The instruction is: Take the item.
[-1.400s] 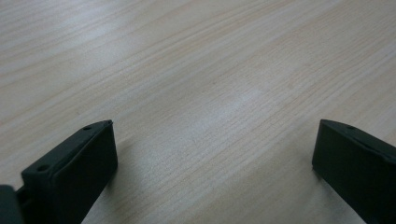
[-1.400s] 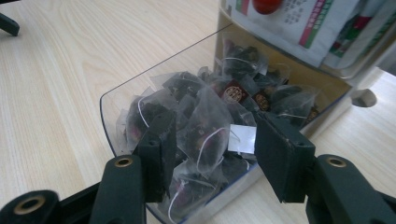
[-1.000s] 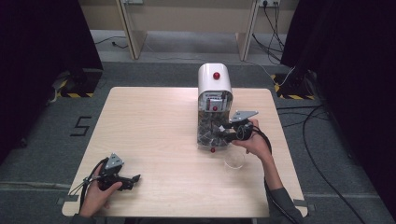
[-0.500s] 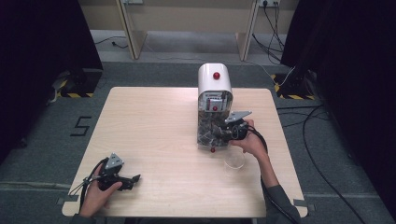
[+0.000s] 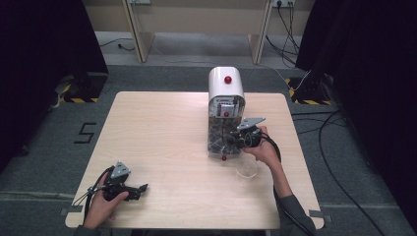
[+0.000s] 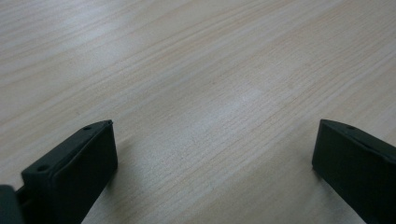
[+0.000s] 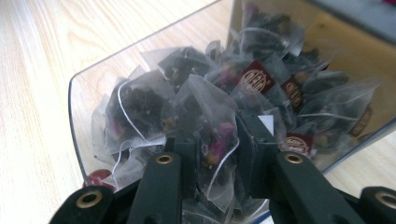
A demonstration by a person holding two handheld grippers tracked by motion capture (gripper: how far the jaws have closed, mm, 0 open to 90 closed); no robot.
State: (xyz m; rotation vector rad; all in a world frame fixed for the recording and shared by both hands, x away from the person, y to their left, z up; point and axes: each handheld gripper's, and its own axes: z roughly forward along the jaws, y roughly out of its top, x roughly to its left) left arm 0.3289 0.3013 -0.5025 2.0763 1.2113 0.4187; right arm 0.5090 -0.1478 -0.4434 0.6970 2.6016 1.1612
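A white dispenser (image 5: 225, 88) with a red knob stands at the table's middle right. Its clear bin (image 7: 88, 93) holds several mesh tea bags with red tags. My right gripper (image 7: 215, 140) reaches into the bin from the right. Its jaws have just been closing, and they are now shut on one tea bag (image 7: 208, 112) of dark leaves and pink buds. In the high view this right gripper (image 5: 232, 140) sits at the bin's low front. My left gripper (image 5: 142, 188) lies at the table's front left, open, with bare wood between its fingertips (image 6: 88, 154).
A clear glass cup (image 5: 246, 169) stands on the table (image 5: 157, 128) just in front of the right hand. A small red knob (image 5: 224, 158) sticks out at the dispenser's base. Cables trail over the floor to the right.
The right hand has shifted slightly at the dispenser's bin. The left gripper has stayed where it was.
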